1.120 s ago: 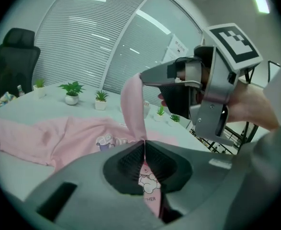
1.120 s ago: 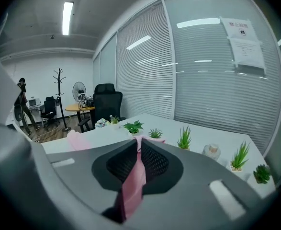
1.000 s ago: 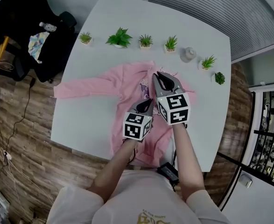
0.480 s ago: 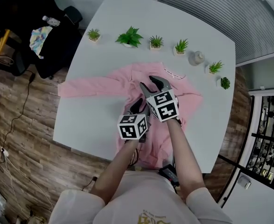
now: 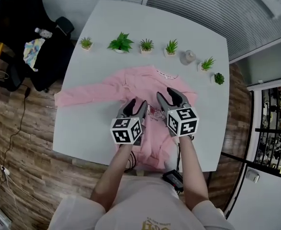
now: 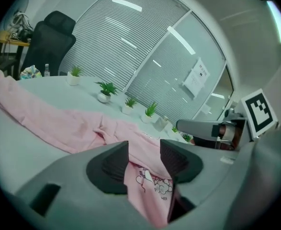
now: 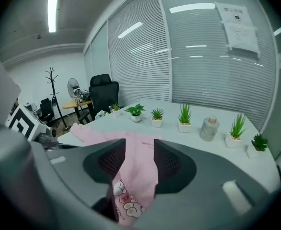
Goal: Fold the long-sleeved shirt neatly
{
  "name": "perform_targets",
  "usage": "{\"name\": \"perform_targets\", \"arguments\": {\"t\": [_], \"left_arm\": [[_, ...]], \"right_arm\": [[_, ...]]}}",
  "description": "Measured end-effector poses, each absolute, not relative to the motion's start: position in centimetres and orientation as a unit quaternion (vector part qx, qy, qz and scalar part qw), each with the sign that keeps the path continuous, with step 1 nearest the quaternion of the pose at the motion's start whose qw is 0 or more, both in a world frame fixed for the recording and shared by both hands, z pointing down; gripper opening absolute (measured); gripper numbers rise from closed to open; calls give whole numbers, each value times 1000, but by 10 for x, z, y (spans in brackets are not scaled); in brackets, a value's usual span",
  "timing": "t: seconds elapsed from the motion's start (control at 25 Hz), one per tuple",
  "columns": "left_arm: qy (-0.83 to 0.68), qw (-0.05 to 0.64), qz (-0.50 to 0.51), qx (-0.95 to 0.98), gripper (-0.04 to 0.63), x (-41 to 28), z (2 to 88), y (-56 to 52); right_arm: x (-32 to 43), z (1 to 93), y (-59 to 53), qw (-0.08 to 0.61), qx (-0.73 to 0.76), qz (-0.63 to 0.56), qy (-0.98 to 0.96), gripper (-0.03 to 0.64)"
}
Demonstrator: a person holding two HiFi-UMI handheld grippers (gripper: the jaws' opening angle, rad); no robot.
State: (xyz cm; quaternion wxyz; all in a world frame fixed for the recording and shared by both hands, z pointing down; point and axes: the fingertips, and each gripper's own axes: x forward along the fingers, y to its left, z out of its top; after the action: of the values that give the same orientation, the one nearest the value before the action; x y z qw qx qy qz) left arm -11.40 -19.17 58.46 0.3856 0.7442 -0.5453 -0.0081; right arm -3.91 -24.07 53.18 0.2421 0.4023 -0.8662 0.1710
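White bench (image 5: 90,128) was covered by the pink shirt (image 5: 130,83), one sleeve (image 5: 78,95) stretched left. Left tool (image 5: 135,106) and right tool (image 5: 171,96) had just been opened above its chest, nothing gripped. Loose cloth could be dragged askew if snagged by a jaw.

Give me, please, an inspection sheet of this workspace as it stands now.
Surface: white table, shirt in the middle.
Job's things: pink shirt lies spread, one sleeve stretched toward the chair.
Clutter: six potted plants and a grey jar along the far edge.
Tools: left tool and right tool over the shirt, jaws just opened, shirt showing between them, unclamped.
Cables: one cable on the floor, left of the table.
Surroundings: black chair, wood floor, blinds.
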Motion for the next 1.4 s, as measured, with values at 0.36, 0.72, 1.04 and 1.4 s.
{"name": "perform_targets", "arguments": {"t": [0.36, 0.72, 1.04, 1.4], "left_arm": [[-550, 323, 35, 769, 238, -102, 547, -167], [-559, 255, 102, 783, 267, -83, 507, -100], [-592, 230, 93, 767, 267, -103, 477, -54], [-632, 215, 86, 740, 275, -132, 457, -24]], "right_arm": [[18, 494, -184, 163, 445, 195, -859, 195], [64, 456, -102, 98, 453, 204, -862, 190], [74, 436, -51, 46, 440, 216, -871, 190], [66, 425, -32, 37, 412, 211, -885, 193]]}}
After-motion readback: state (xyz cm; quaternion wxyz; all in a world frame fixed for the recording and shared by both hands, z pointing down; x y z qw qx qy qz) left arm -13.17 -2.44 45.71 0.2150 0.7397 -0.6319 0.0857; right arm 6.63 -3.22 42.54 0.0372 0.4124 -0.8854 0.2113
